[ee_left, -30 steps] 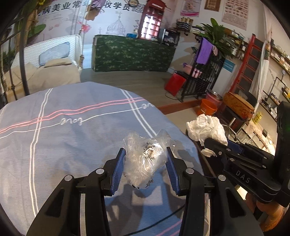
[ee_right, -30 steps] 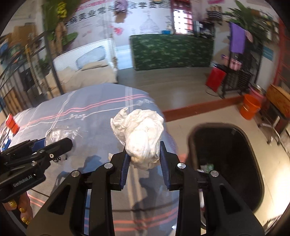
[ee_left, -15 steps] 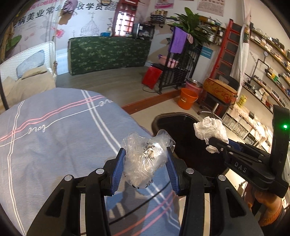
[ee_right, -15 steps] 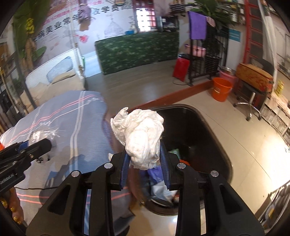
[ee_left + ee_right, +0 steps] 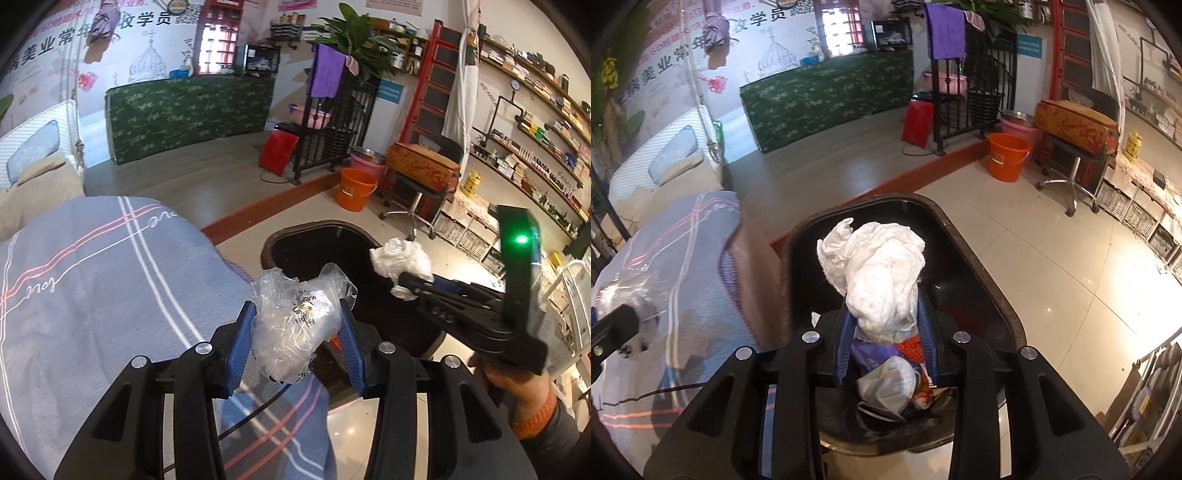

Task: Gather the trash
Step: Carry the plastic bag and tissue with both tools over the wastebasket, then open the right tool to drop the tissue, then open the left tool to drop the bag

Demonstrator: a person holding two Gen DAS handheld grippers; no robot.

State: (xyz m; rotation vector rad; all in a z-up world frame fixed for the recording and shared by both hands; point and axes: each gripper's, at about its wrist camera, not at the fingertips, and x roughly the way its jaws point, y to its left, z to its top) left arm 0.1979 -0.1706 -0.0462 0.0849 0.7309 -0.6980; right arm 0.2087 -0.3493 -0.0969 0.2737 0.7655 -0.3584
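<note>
Now both tongs' trash has reached bin [image 5: 979, 266].

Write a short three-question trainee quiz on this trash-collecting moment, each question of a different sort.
1. True or false: the left gripper holds a crumpled clear plastic bag.
2. What does the right gripper grip? A) orange bucket B) white paper wad C) purple cloth
3. Fill in: the wad hangs over the open black ____.

Key: 1 true; 2 B; 3 trash bin, with trash already inside.
</note>
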